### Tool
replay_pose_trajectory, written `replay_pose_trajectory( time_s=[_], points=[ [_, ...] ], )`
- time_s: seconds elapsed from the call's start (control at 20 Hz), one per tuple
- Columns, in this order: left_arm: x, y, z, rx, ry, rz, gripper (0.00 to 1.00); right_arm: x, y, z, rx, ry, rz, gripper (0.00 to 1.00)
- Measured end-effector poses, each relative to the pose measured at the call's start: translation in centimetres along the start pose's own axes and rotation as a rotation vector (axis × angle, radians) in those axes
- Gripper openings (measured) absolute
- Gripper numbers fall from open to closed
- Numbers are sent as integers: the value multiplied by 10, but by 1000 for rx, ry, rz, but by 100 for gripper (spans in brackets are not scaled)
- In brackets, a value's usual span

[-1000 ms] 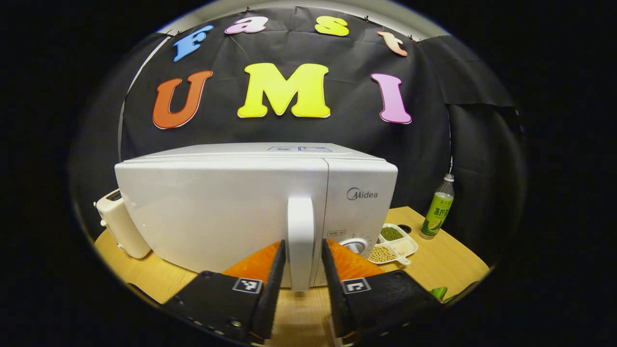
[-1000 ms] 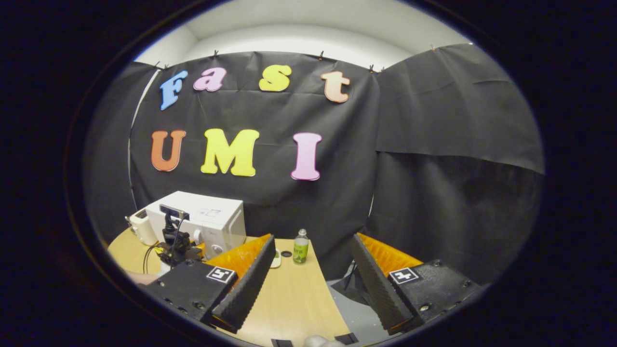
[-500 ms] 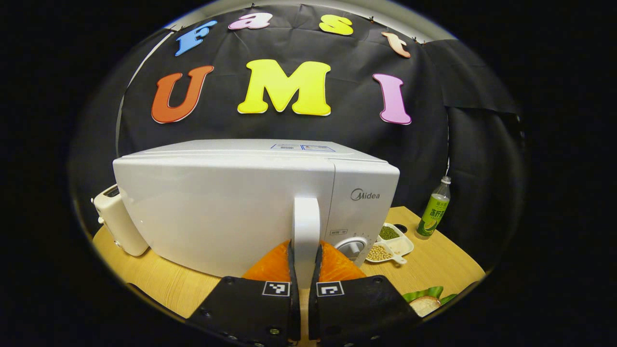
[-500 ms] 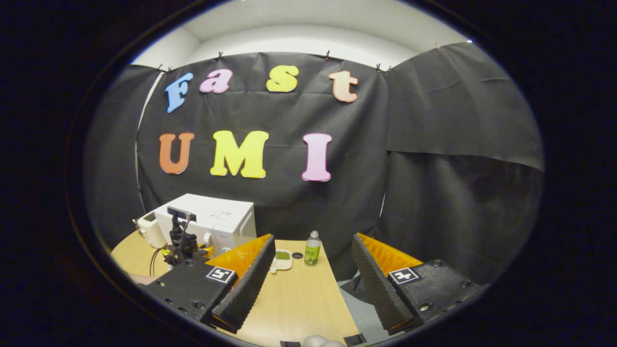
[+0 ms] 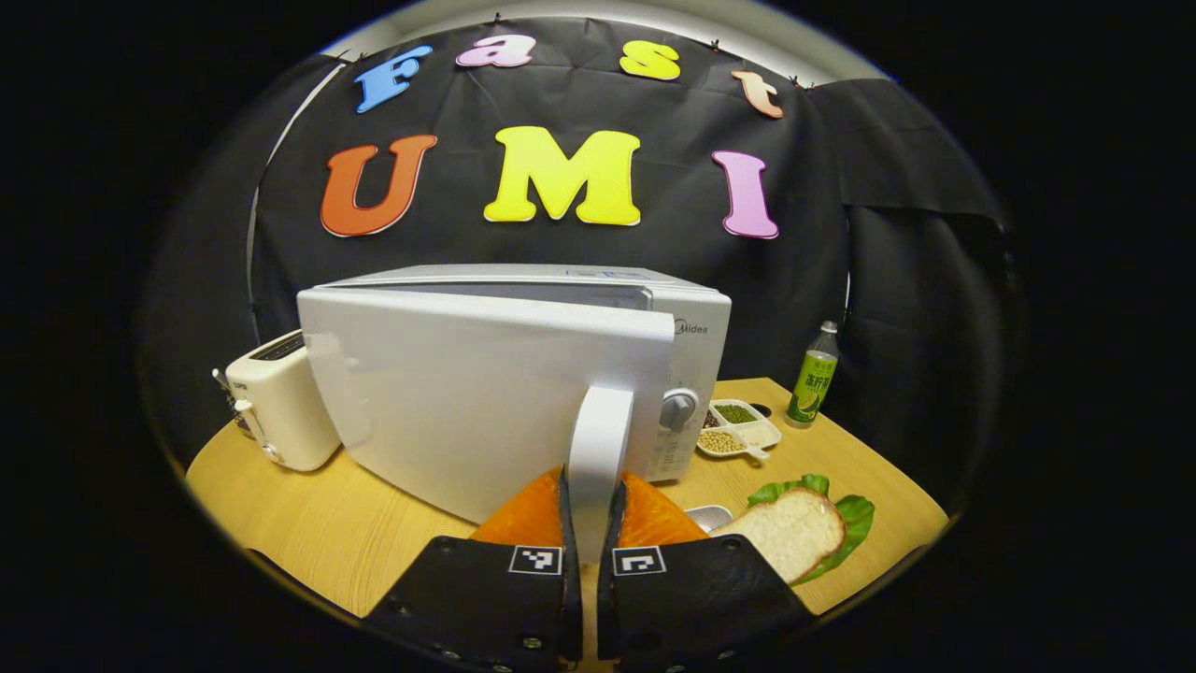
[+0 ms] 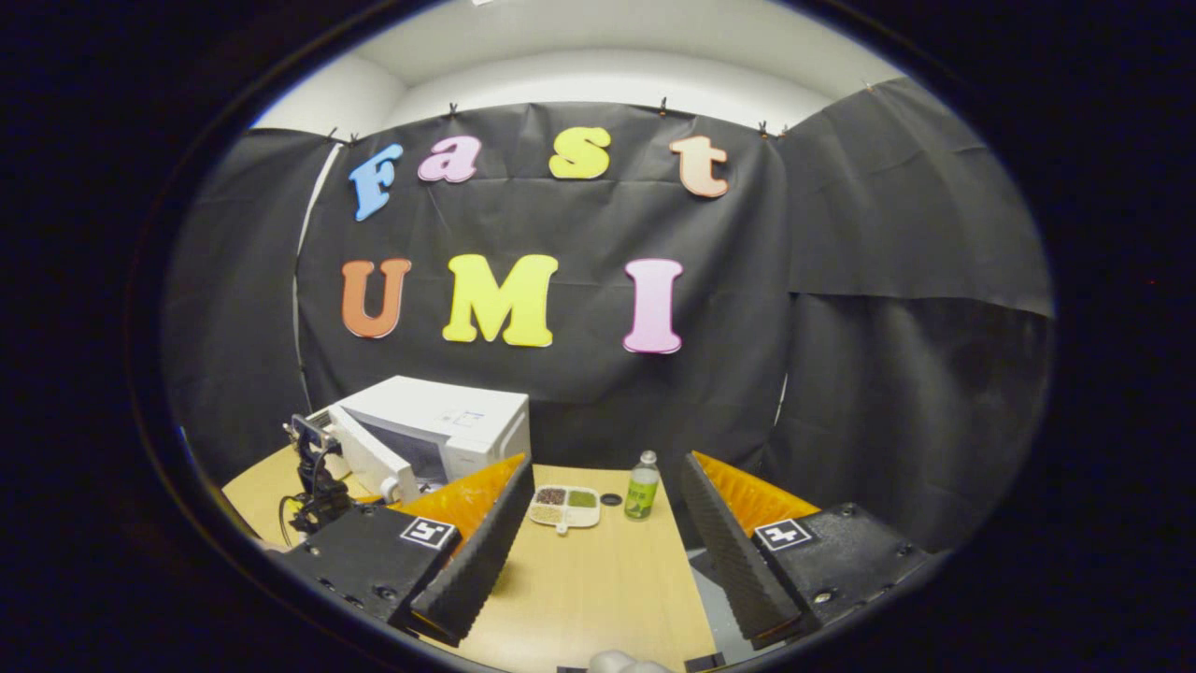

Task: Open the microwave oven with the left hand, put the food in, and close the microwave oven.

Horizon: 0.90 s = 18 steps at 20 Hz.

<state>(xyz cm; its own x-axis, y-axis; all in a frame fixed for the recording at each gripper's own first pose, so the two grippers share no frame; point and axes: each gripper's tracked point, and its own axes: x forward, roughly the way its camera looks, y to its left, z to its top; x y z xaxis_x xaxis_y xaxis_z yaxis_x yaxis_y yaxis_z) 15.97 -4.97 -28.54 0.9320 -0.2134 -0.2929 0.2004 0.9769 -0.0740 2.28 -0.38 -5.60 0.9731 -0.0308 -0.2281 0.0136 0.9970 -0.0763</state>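
Left gripper [image 5: 590, 523] clamping door handle [image 5: 598, 439], level

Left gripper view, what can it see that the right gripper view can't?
Left gripper view: the toaster, the bread on lettuce, and the left claw shut on the door handle, up close. Right gripper view: the right claw, open and holding nothing, and a peek at the oven's dark inside. Both: the microwave, the green bottle, the bean dish and the wooden table.
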Motion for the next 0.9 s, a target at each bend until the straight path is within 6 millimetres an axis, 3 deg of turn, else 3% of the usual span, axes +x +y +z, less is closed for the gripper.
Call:
replay_pose_trajectory(
  time_s=[0.2, 0.35, 0.4, 0.55, 0.65, 0.9],
  points=[
    [-34, 22, -9, 20, 16, 36, 16, 1, 16, -8, 12, 10, 58, 96],
    [-49, 45, -4, 37, -6, 82, 32, 0, 24, -14, 15, 16, 85, 96],
    [-51, 51, -3, 36, -5, 90, 43, -2, 26, -15, 23, 17, 91, 96],
    [-59, 63, 1, 40, -5, 118, 92, -5, 31, -19, 18, 16, 101, 96],
    [-65, 67, 0, 51, 4, 130, 98, -8, 36, -20, 12, 14, 110, 96],
    [-90, 85, -3, 59, 16, 160, 98, -9, 54, -27, 13, 21, 145, 96]
  ],
)
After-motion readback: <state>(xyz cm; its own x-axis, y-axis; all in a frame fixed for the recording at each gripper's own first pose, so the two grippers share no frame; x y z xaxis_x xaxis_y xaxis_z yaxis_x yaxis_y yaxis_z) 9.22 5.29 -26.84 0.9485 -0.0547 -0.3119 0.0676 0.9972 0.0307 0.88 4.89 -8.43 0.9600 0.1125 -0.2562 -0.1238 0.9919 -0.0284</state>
